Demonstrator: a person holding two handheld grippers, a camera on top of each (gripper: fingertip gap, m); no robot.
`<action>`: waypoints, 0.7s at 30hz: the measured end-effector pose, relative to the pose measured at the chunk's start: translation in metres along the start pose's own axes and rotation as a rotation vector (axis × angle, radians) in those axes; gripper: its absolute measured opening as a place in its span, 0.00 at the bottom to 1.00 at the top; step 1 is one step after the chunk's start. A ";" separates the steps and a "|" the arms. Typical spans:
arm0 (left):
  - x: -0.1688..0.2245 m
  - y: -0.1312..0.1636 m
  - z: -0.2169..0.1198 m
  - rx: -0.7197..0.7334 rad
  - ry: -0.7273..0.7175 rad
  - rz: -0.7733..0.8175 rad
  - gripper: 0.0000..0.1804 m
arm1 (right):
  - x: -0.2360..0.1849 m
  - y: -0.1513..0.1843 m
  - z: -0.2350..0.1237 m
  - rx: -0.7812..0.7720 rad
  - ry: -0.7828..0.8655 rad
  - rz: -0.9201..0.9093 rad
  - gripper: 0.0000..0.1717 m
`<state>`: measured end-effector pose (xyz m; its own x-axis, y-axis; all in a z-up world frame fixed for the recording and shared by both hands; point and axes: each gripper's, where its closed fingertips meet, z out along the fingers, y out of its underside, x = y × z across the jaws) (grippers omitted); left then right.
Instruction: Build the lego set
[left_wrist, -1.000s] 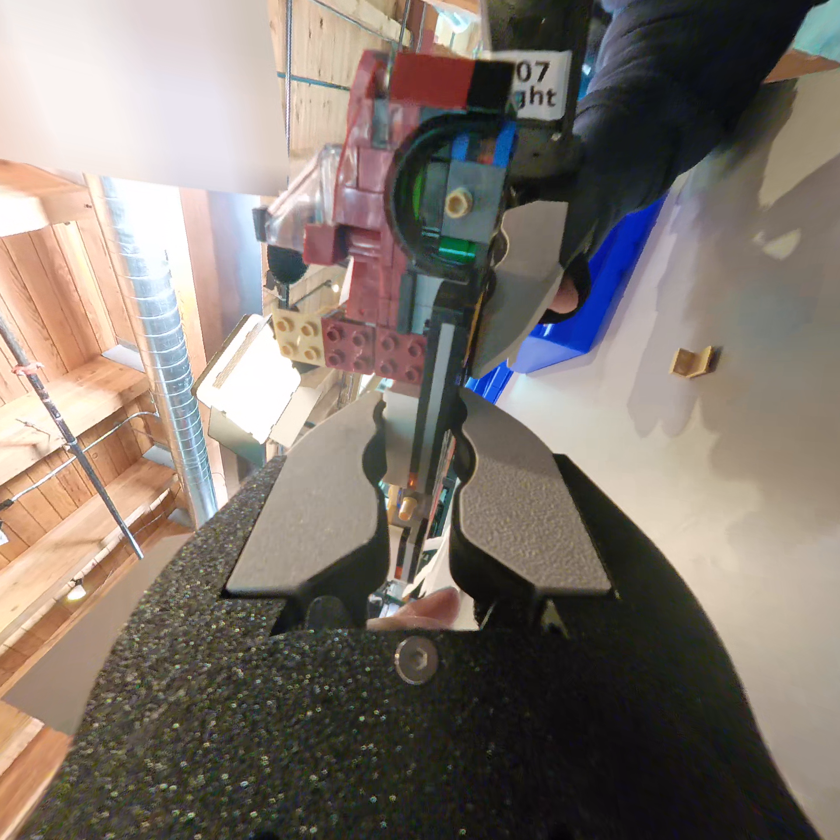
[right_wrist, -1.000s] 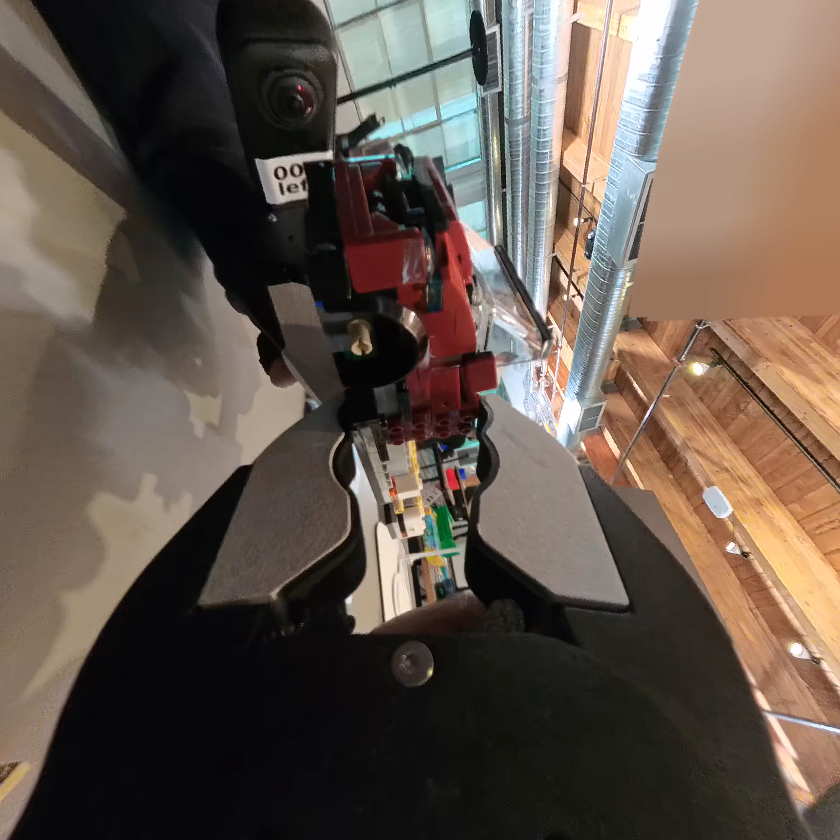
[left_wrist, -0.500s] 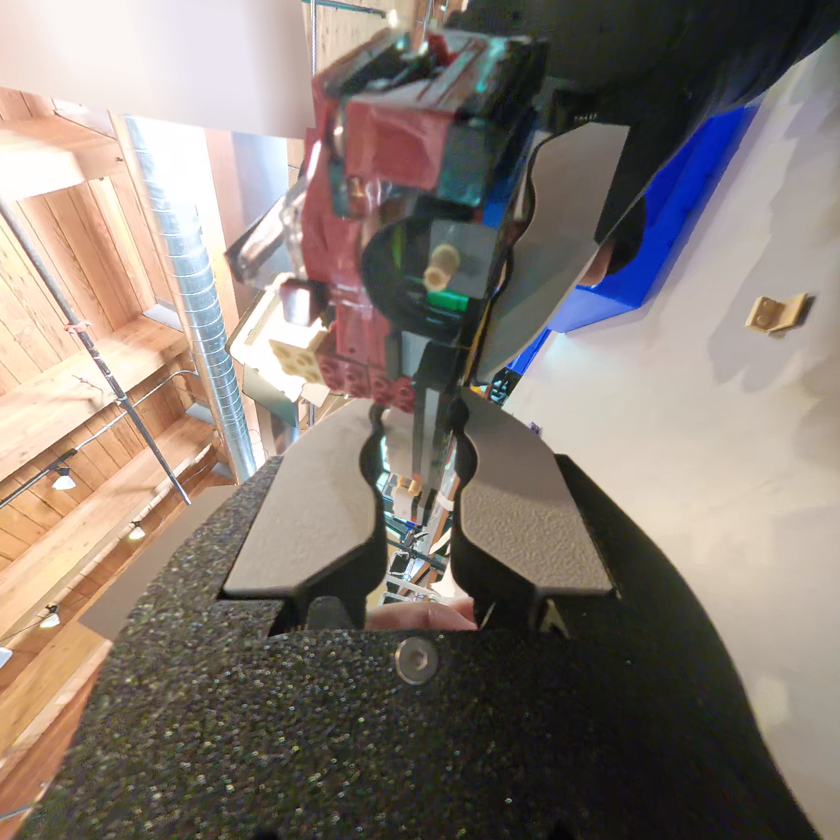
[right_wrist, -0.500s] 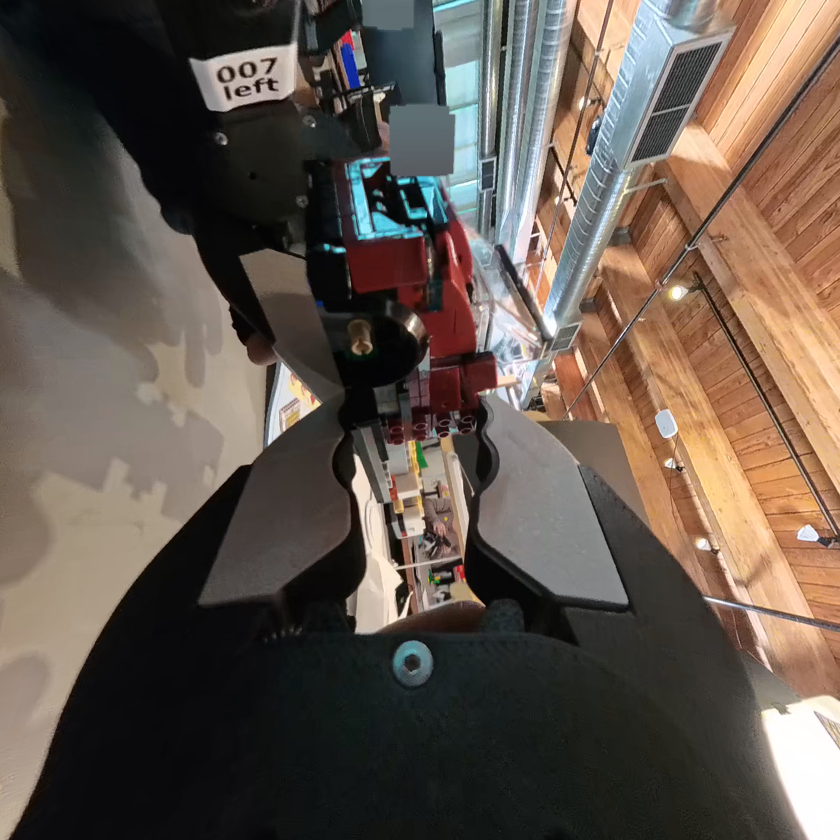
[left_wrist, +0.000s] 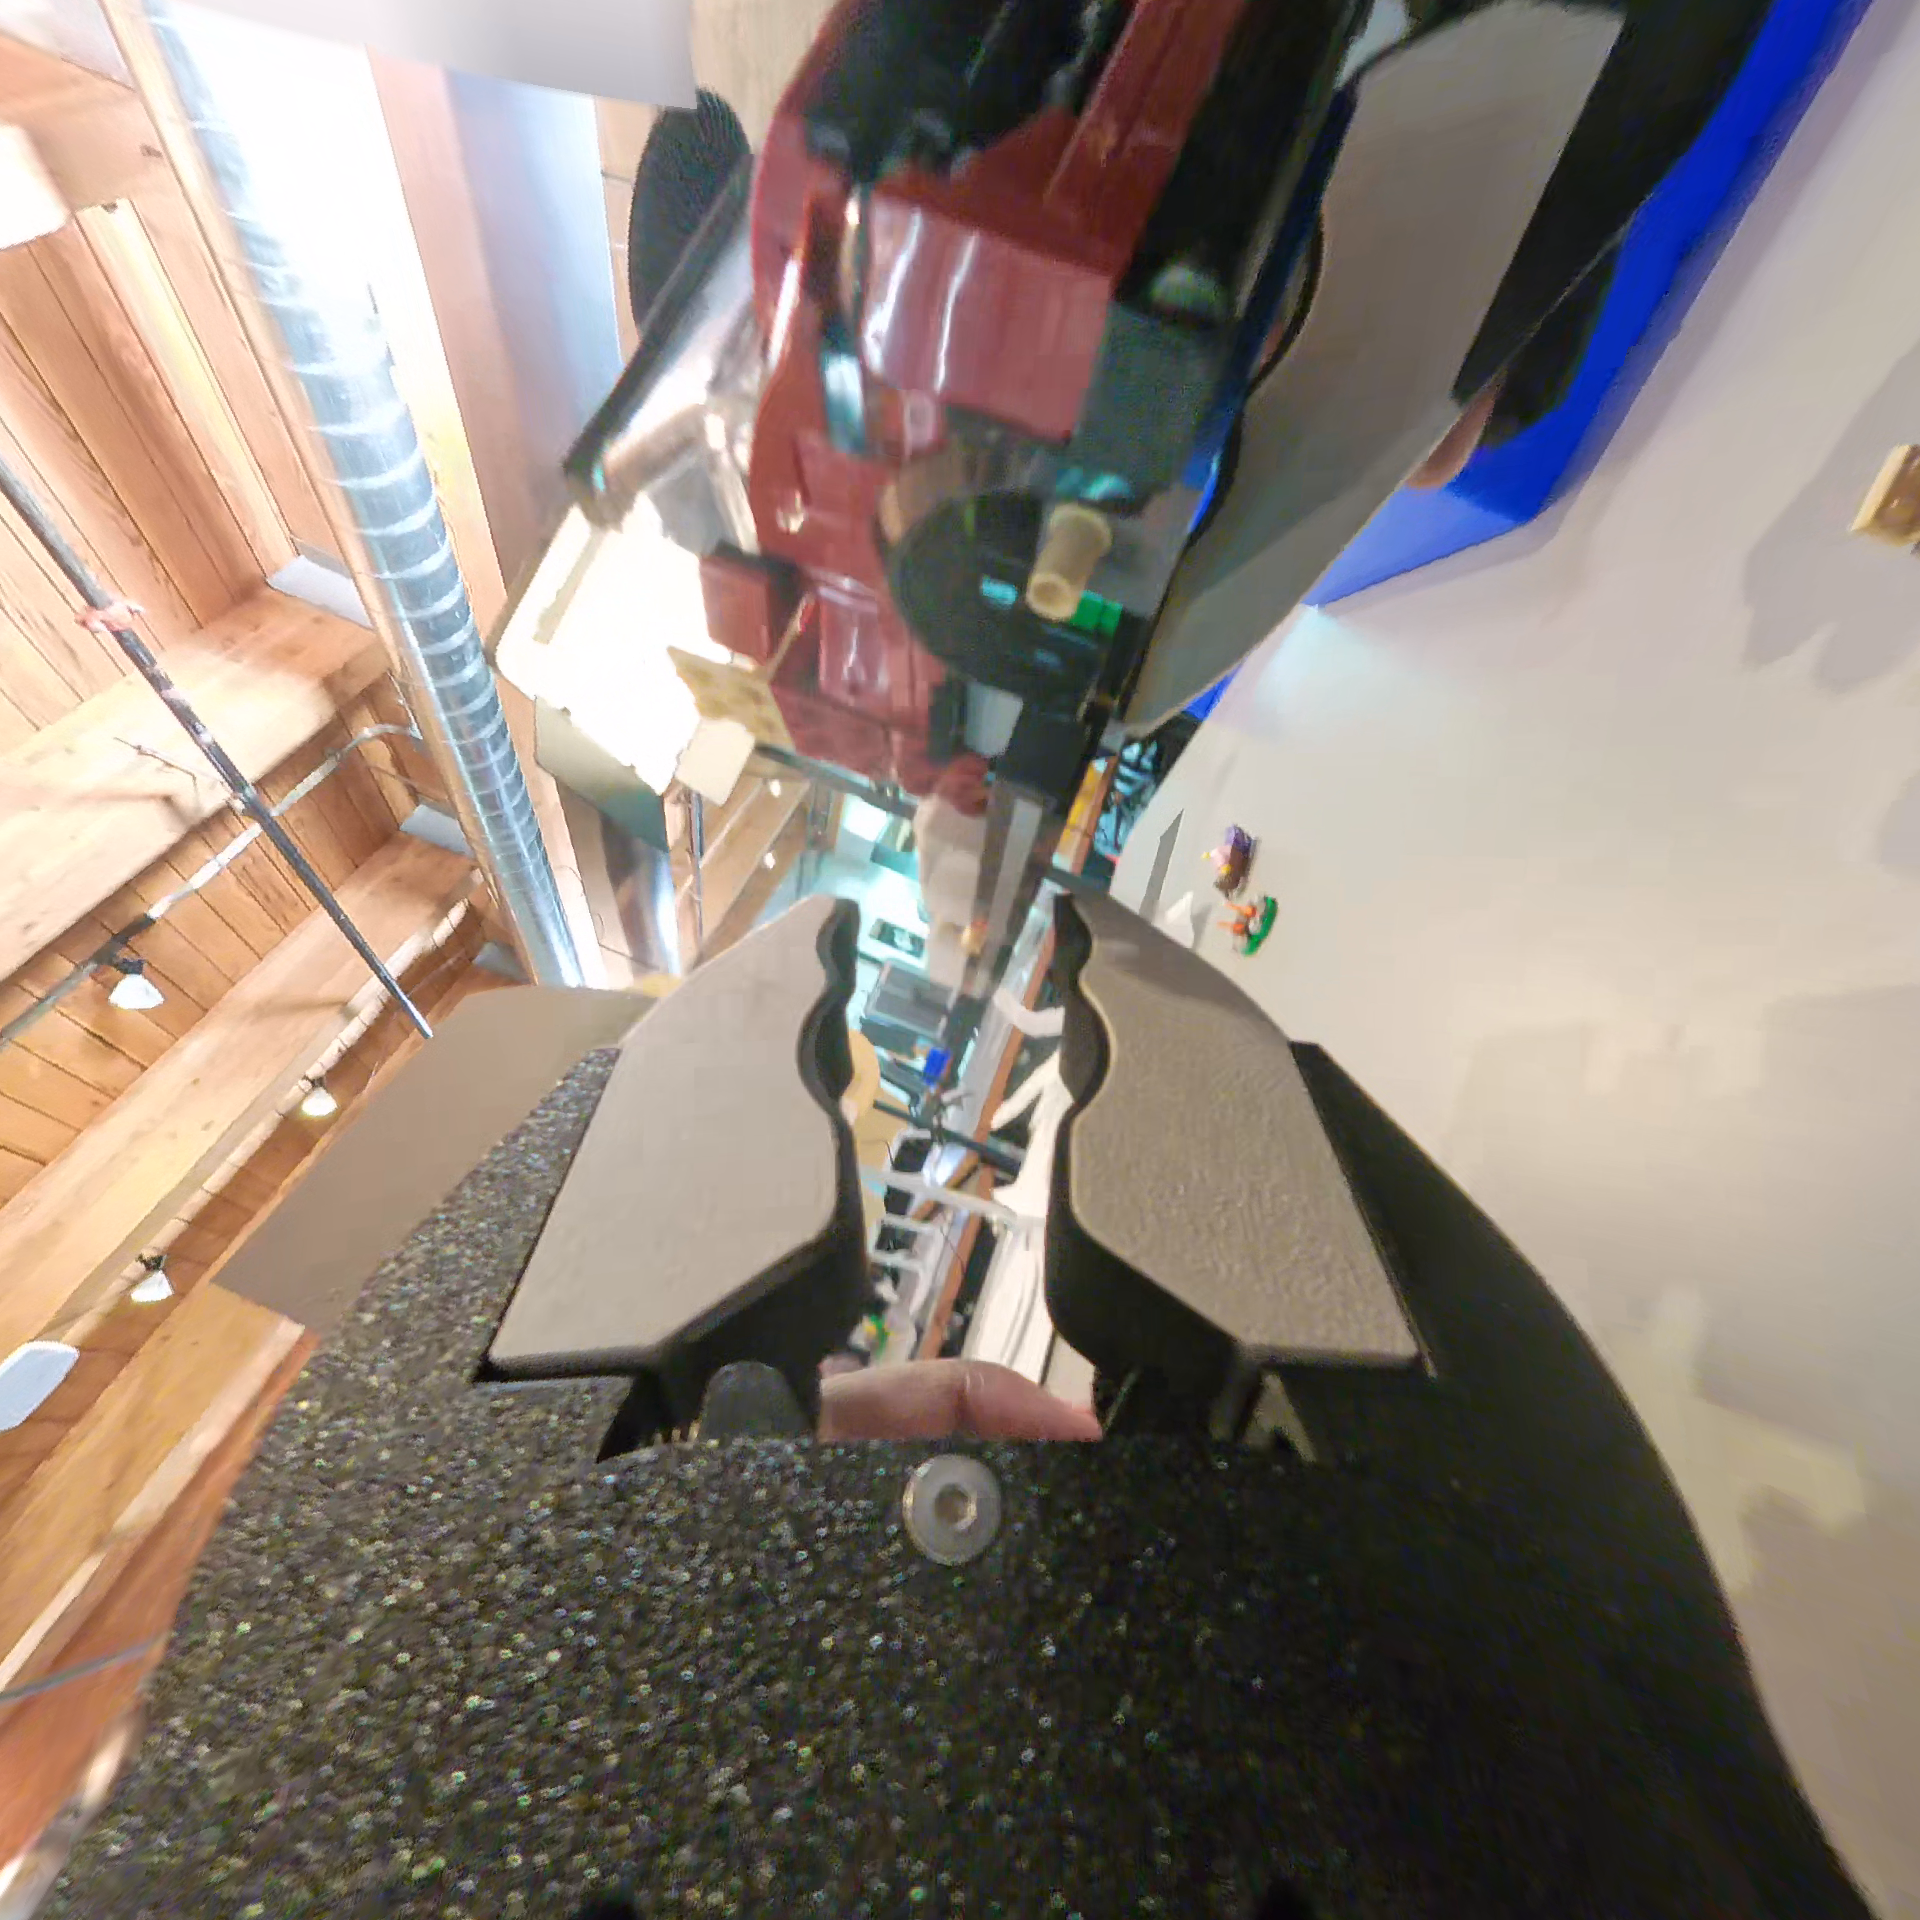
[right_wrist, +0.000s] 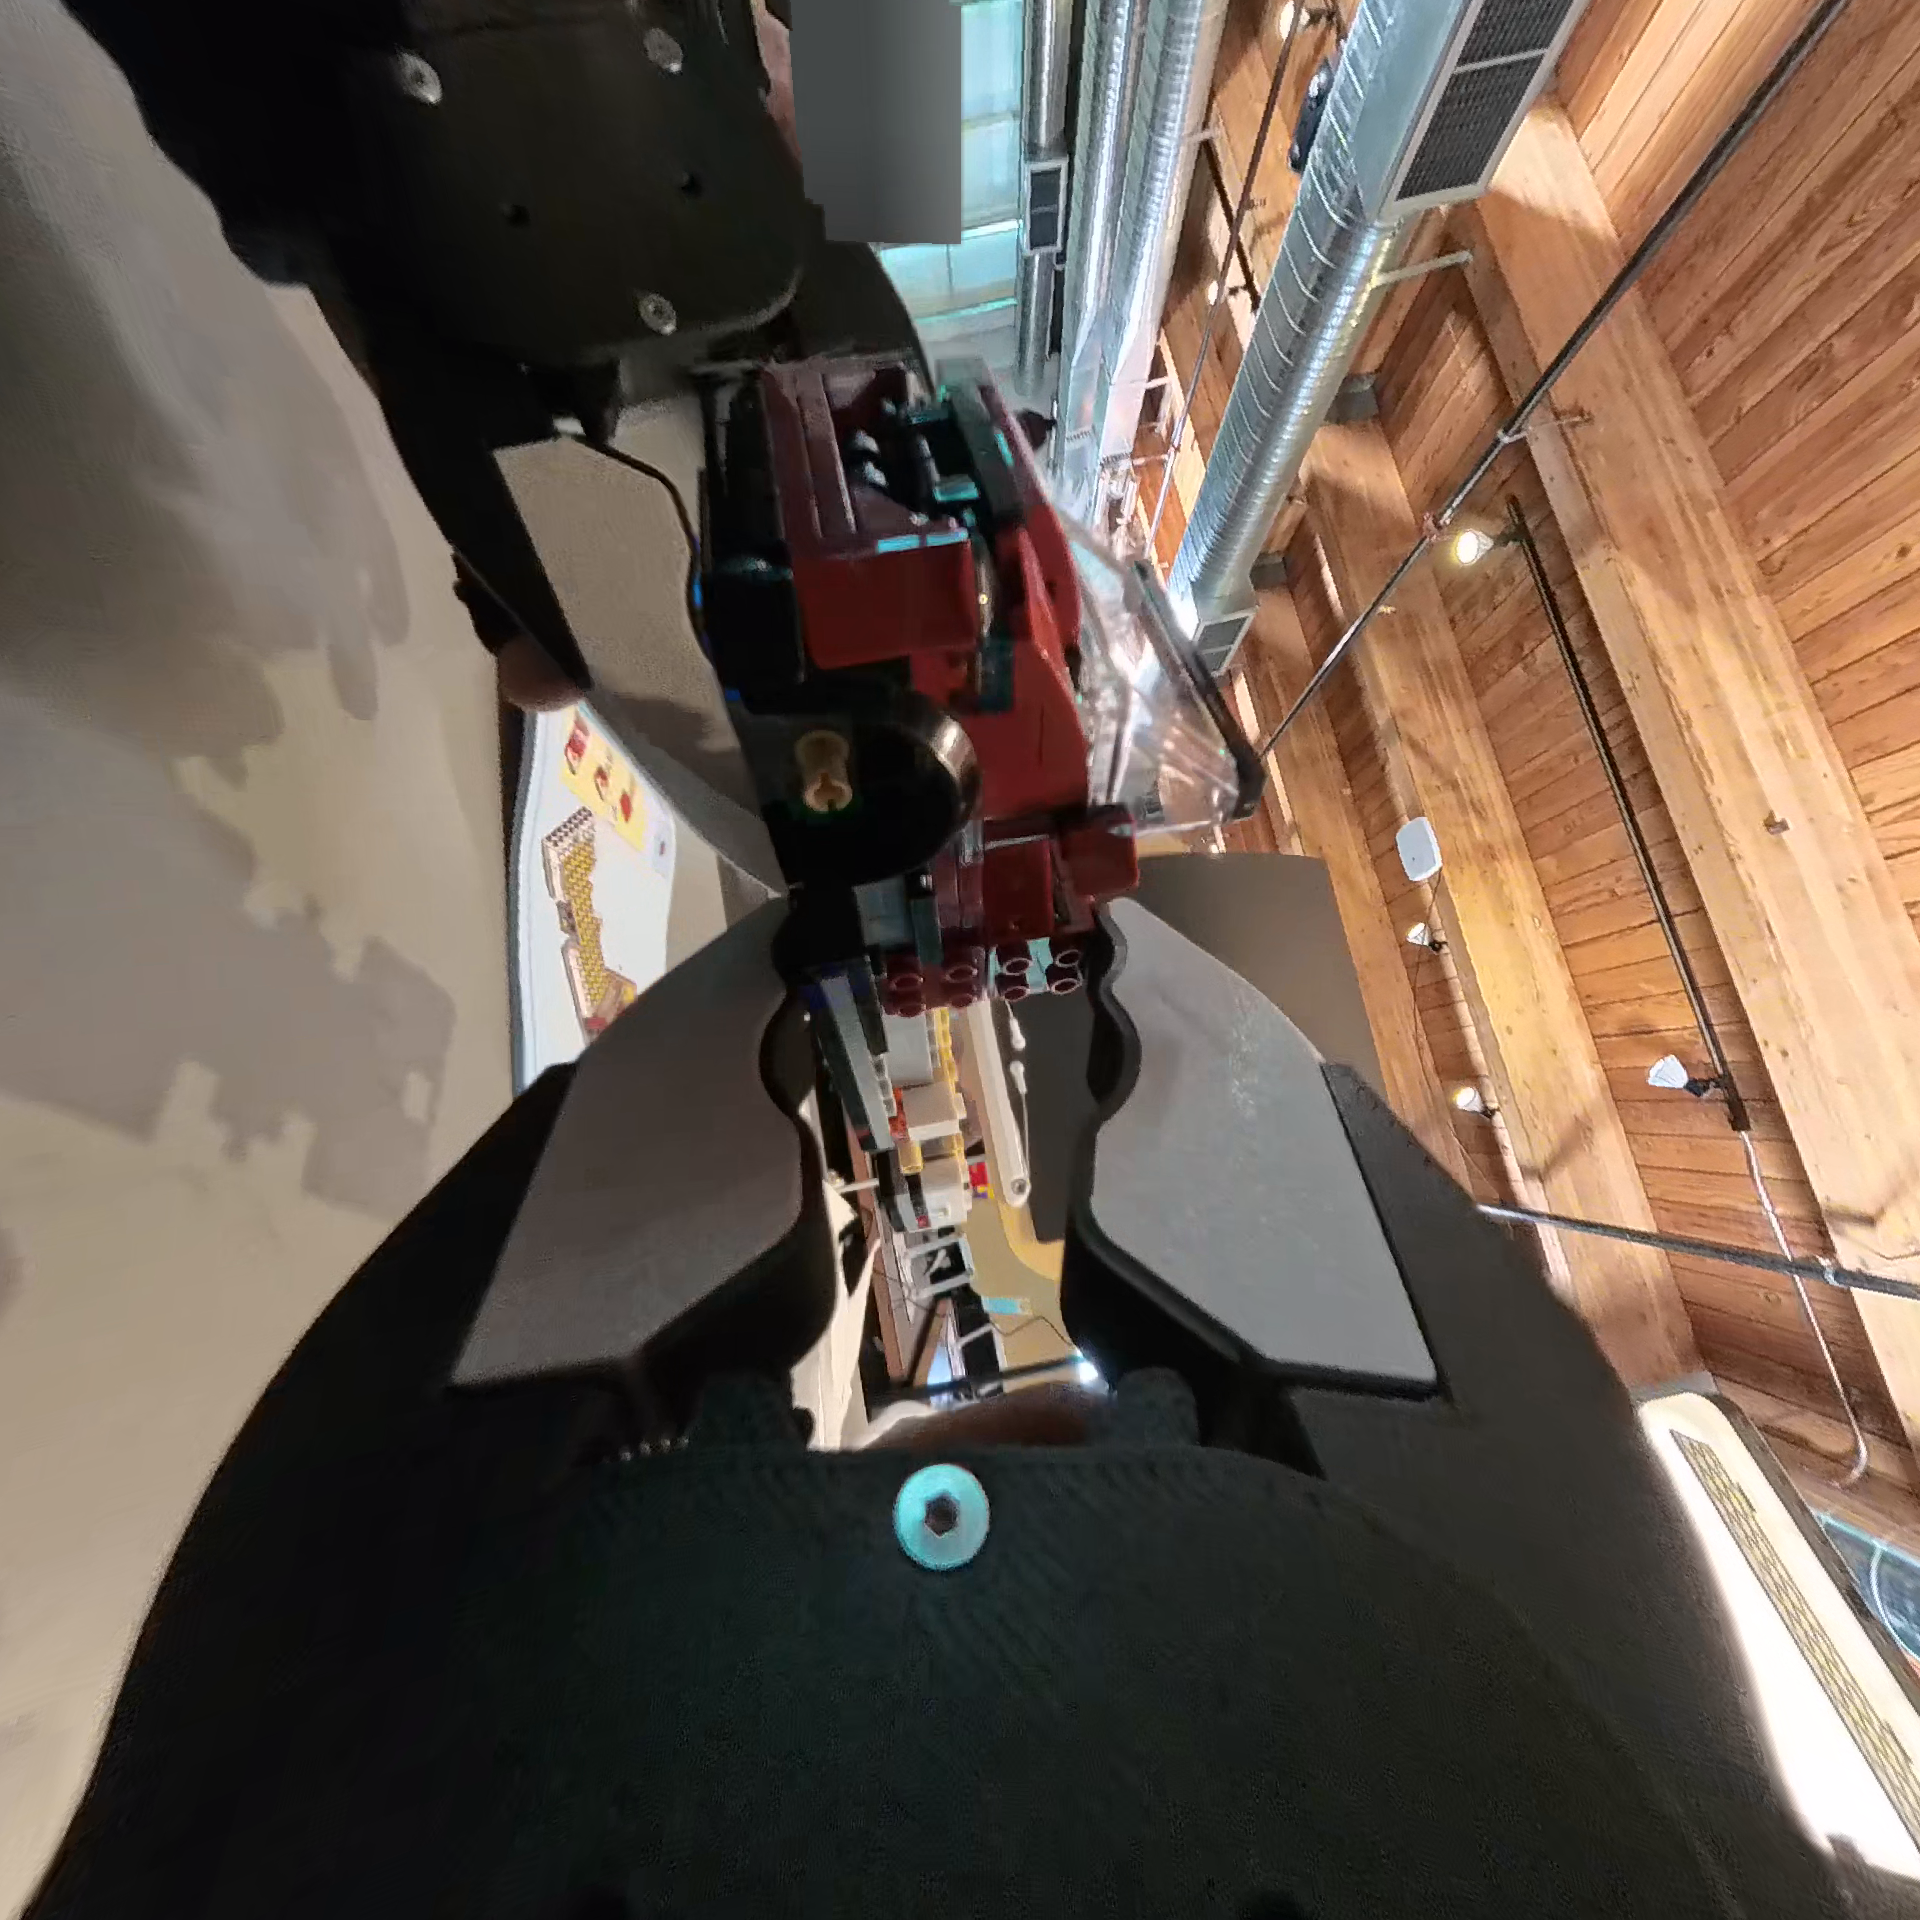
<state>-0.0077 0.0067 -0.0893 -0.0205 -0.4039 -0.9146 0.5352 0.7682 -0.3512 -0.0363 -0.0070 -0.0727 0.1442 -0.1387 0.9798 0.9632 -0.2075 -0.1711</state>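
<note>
A dark red and black brick model with a black wheel and a clear canopy piece is held in the air. My right gripper is shut on its studded end, with both pads pressed on it. In the left wrist view the model is beyond my left gripper, which is open. The model's thin dark plate reaches down between the left tips, with a gap on each side. One finger of the right gripper lies along the model. One finger of the left gripper shows in the right wrist view.
A white table carries a blue bin, a small tan piece and small coloured figures. A building booklet lies on the table behind the model. Wooden walls and metal ducts fill the background.
My left gripper's jaws have opened and let go of the model's thin dark plate, and the left gripper has drawn back from the model. My right gripper has kept its hold on the model.
</note>
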 end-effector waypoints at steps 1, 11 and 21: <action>0.000 0.006 0.000 -0.028 0.010 -0.013 0.21 | 0.001 0.001 0.001 -0.009 0.007 -0.002 0.30; 0.002 0.028 -0.010 -0.150 0.105 -0.337 0.22 | 0.001 0.009 0.004 -0.064 0.041 -0.044 0.30; 0.011 0.019 -0.032 -0.125 0.299 -1.749 0.32 | 0.001 0.056 0.013 -0.272 0.053 -0.093 0.29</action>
<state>-0.0246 0.0323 -0.1120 -0.5868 -0.6289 0.5100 -0.3383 -0.3819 -0.8601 0.0207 -0.0060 -0.0802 0.0392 -0.1563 0.9869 0.8743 -0.4728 -0.1097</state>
